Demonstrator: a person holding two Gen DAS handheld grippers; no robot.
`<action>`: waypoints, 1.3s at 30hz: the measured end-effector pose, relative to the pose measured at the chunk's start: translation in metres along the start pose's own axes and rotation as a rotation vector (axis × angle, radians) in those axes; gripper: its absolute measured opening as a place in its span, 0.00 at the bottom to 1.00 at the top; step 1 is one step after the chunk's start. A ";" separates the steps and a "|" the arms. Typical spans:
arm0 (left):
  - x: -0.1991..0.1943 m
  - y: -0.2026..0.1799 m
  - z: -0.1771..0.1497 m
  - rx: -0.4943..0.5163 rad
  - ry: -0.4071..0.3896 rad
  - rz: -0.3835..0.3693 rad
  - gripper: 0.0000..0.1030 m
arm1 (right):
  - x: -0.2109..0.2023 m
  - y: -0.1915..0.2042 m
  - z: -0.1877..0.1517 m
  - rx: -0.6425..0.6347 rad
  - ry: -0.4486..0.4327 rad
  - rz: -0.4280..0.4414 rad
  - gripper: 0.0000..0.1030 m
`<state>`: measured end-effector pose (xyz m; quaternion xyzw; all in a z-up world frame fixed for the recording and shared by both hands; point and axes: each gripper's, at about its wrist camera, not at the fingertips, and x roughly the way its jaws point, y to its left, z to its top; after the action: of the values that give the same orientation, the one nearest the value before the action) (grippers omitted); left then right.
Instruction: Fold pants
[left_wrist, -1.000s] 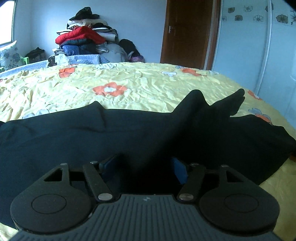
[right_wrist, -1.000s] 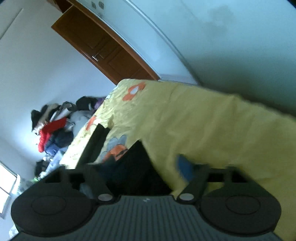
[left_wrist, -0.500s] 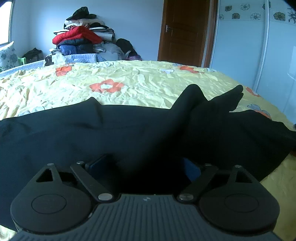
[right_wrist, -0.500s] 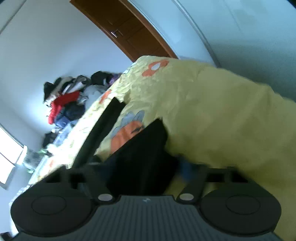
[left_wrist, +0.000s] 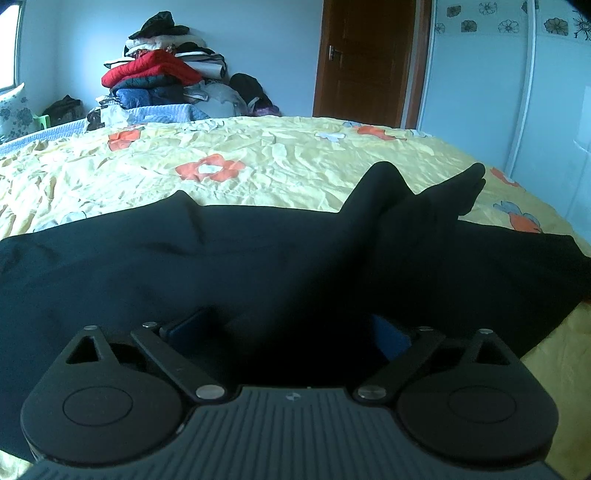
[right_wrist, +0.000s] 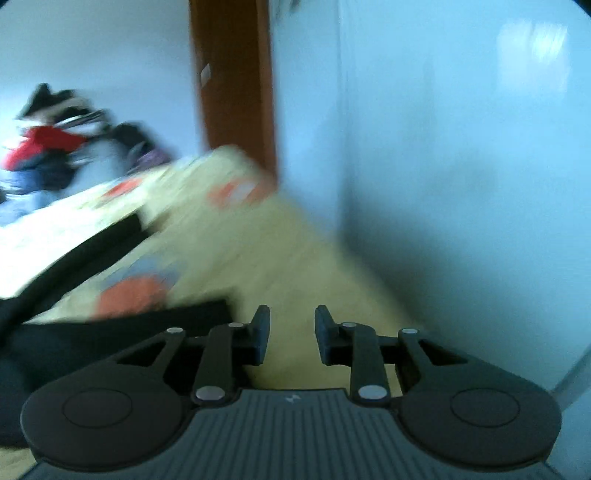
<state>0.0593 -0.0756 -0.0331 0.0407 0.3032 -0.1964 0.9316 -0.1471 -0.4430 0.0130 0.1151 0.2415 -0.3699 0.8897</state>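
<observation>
The black pants (left_wrist: 229, 266) lie spread across the yellow flowered bed (left_wrist: 258, 166), with a bunched fold sticking up at the right (left_wrist: 424, 199). My left gripper (left_wrist: 291, 328) sits low over the near edge of the pants, its jaws wide apart with dark cloth lying between the blue pads (left_wrist: 391, 334); no grip shows. In the blurred right wrist view my right gripper (right_wrist: 291, 332) is empty, its jaws a small gap apart, over the yellow sheet just right of the pants' edge (right_wrist: 122, 332).
A pile of clothes (left_wrist: 162, 81) is stacked at the far side of the bed. A brown door (left_wrist: 365, 59) and a pale wardrobe (left_wrist: 517, 92) stand behind and to the right. The bed's right edge runs close to the wardrobe (right_wrist: 461, 184).
My left gripper opened wider over the pants. My right gripper let go of the black cloth, swung right and away from it, and its jaws came closer together.
</observation>
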 end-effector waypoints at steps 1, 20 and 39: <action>0.000 0.000 0.000 0.000 0.000 -0.001 0.95 | -0.005 0.003 0.003 -0.020 -0.036 0.030 0.25; 0.003 -0.004 0.000 0.008 0.009 -0.005 0.99 | 0.120 0.105 0.048 0.353 0.317 0.823 0.73; 0.004 -0.002 0.000 0.008 0.011 -0.010 1.00 | 0.165 0.146 0.094 0.420 0.300 0.788 0.84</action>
<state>0.0617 -0.0784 -0.0349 0.0437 0.3077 -0.2022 0.9287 0.0906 -0.4762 0.0127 0.4275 0.2253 -0.0241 0.8752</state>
